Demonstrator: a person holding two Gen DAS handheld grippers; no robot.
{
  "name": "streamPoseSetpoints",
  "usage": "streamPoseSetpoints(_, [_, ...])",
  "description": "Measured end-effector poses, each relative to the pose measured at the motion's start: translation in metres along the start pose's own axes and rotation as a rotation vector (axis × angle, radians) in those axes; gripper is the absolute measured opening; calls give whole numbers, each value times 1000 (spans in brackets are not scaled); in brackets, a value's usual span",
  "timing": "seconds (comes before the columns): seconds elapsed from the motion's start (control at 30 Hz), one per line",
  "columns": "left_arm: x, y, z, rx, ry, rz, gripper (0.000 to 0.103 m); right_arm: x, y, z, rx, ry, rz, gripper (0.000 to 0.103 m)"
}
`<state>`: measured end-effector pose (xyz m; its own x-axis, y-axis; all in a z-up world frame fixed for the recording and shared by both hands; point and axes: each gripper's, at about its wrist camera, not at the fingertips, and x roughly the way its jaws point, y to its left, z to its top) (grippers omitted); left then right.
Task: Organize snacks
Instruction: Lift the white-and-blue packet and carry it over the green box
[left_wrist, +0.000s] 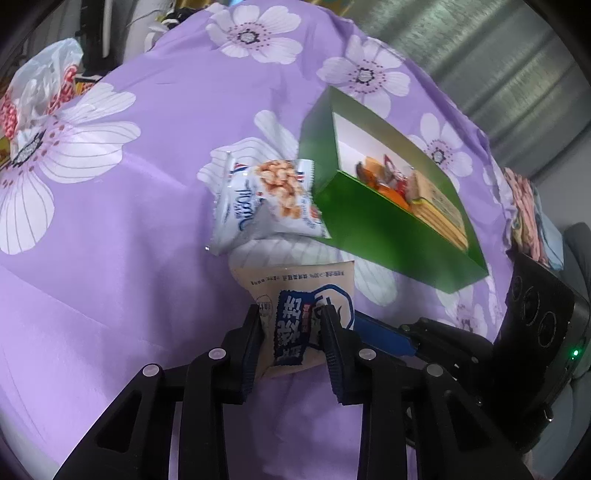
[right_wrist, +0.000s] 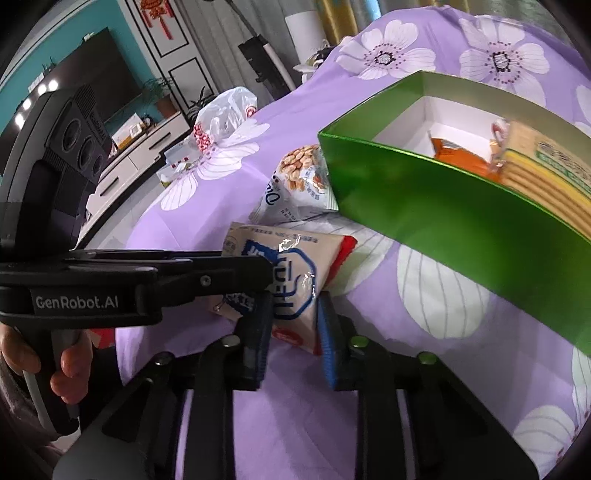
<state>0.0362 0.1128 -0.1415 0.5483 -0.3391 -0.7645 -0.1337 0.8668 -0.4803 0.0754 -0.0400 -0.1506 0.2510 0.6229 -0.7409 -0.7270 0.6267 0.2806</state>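
A beige snack packet (left_wrist: 295, 295) with blue print lies on the purple flowered cloth, just in front of the green box (left_wrist: 369, 221). My left gripper (left_wrist: 291, 321) is shut on the packet's near end. In the right wrist view my right gripper (right_wrist: 293, 314) is shut on the same beige packet (right_wrist: 295, 266), and the left gripper (right_wrist: 255, 273) reaches in from the left onto it. The right gripper's blue pad (left_wrist: 384, 334) shows beside the packet in the left wrist view. A white peanut packet (left_wrist: 266, 199) leans against the box's left wall.
The open green box (right_wrist: 424, 214) holds orange packets (right_wrist: 454, 151) and a stack of yellow cracker packs (right_wrist: 546, 173). A white plastic bag (right_wrist: 221, 114) lies at the cloth's far left edge. Beyond it are a TV and a low cabinet. A person's hand (right_wrist: 70, 365) holds the left gripper's handle.
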Motion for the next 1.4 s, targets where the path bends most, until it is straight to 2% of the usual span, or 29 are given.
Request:
streamPoseSetpoints(0.3, [-9,-31,-7,72,-11,-17,32,-30,-3,-16,40,-60,-27,20])
streamPoseSetpoints(0.5, [-20,-60,-2,145,-47,-32,32,-59,-4,-20,49,-126,-62,20])
streamPoseSetpoints(0.73, [-25,-97,24,239,-116,-52,32,-90,-13,-3,41,-221,-119,20])
streamPoseSetpoints(0.9, [-18,-113,46,272,-133,-71,32,-102,-28,15,43,-267,-159,20])
streamPoseSetpoints(1.07, [-8,-123,63,295,-146,-74,32,-105,-44,26,51,-285,-185,20])
streamPoseSetpoints(1.4, [22,-130,86,302,-118,-80,32,-96,-73,45,80,-278,-218,20])
